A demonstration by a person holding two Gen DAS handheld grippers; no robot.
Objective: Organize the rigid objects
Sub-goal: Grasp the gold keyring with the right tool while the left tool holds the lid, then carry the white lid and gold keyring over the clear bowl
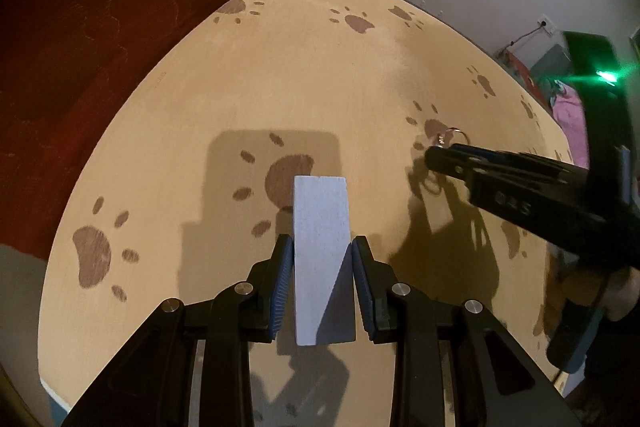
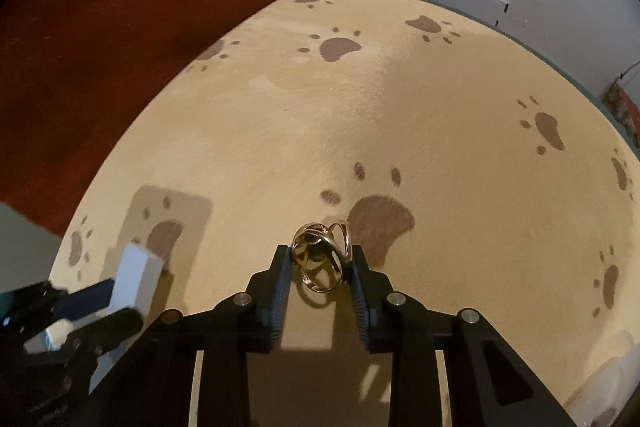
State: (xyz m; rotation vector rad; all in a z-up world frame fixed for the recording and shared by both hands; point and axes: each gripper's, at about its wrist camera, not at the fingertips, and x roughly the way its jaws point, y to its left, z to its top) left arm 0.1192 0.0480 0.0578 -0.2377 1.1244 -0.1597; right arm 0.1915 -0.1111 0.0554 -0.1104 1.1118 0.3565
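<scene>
Left gripper (image 1: 322, 247) above paw-print table (image 1: 240, 87), red carpet (image 1: 80, 27) beyond.

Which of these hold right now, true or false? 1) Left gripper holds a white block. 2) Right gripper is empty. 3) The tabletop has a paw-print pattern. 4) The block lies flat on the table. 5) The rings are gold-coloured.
1) True: the left gripper is shut on the white block.
2) False: the right gripper has a cluster of metal rings between its fingers.
3) True: brown paw prints cover the tan table.
4) False: the block is held up off the table, casting a shadow below.
5) True: the rings look gold.
</scene>
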